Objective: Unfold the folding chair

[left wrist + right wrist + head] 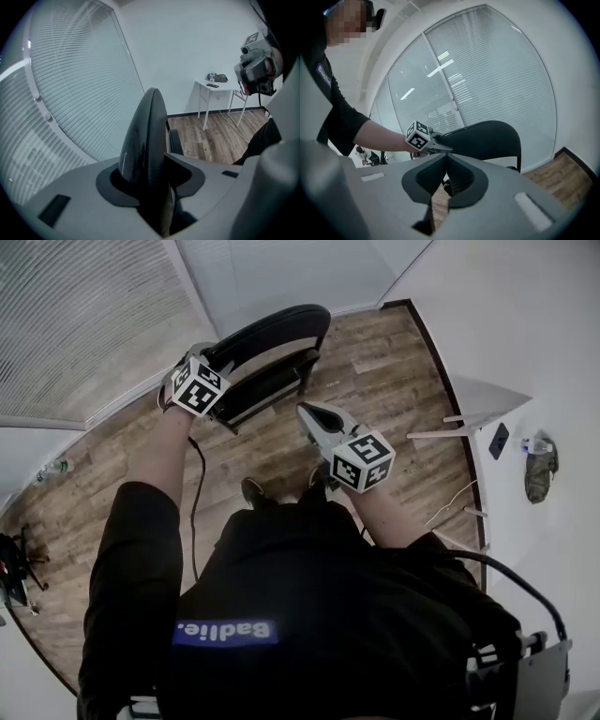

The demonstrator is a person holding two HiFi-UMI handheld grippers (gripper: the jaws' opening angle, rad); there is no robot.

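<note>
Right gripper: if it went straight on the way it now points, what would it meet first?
Most likely the folding chair's backrest, close to where the left gripper clamps its edge, though how far off it is remains unclear.

Black folding chair (272,338), grey left tongs (143,161) and grey right tongs (444,157) with black-and-white square-patterned cubes (364,460), brown wood-plank floor (375,371), white wall (525,324), pale horizontally striped blinds (84,315)
</note>
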